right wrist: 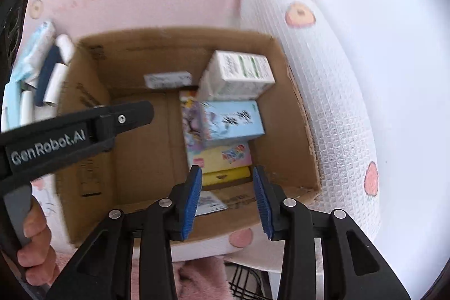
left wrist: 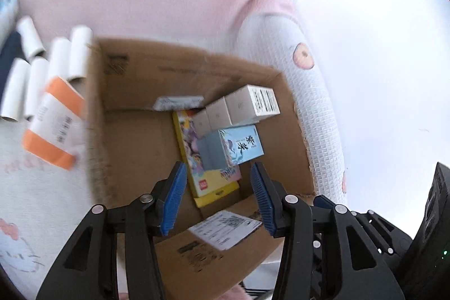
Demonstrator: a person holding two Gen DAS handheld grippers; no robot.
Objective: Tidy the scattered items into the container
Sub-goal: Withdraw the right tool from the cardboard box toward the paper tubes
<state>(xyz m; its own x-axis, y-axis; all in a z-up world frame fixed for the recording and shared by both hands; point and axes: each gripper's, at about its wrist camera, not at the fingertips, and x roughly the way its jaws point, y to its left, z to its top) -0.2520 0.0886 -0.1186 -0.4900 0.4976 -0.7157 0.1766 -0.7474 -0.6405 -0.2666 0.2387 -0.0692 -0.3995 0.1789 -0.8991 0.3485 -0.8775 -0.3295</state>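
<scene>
Left of cardboard box [left wrist: 197, 75], orange-banded box [left wrist: 53, 128] lies diagonal, nearer my left gripper [left wrist: 218, 196]; right gripper [right wrist: 227, 201] farther. Both jaws spread, pinching nothing, above box.

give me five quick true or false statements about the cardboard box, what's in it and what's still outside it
1. The cardboard box is empty. False: it holds several small boxes, among them a light blue box lying on a yellow box.
2. White paper tubes lie outside the box. True.
3. The left gripper is clamped on the light blue box. False: its pads are apart with nothing between them.
4. An orange and white packet lies outside the box, near the tubes. True.
5. The right gripper holds a white tube. False: it is open and holds nothing.
</scene>
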